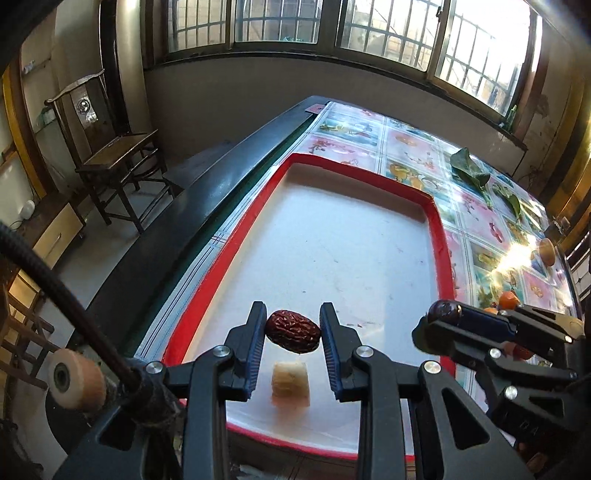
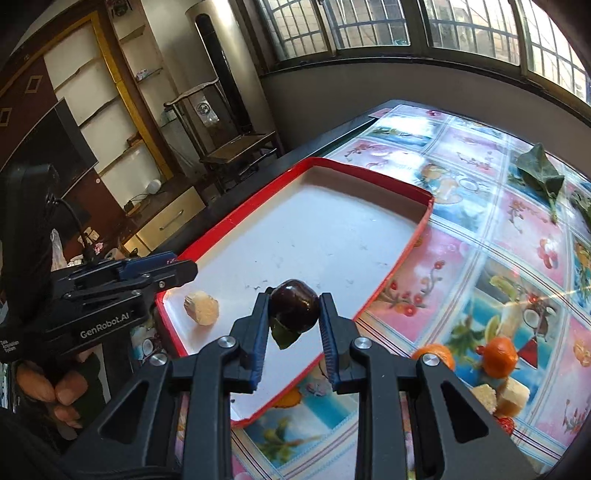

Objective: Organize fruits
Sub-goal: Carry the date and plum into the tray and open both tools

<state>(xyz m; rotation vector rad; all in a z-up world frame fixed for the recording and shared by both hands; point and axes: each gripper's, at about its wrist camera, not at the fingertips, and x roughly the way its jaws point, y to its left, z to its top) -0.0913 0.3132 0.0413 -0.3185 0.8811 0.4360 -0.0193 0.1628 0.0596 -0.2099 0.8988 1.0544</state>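
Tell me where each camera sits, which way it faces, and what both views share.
Left wrist: on the left hand-held gripper, facing down along its fingers at the red-rimmed tray; it grips a wrinkled red date.
Right wrist: on the right hand-held gripper, facing the same tray; it grips a dark round fruit, and a hand shows at lower left.
Shared: the tray, a pale fruit chunk, and each other's gripper.

wrist views, close, downward (shared tray (image 1: 439, 236))

Home living rm, wooden chair (image 1: 110, 155), wall shelves (image 2: 110, 96), barred windows (image 1: 332, 22)
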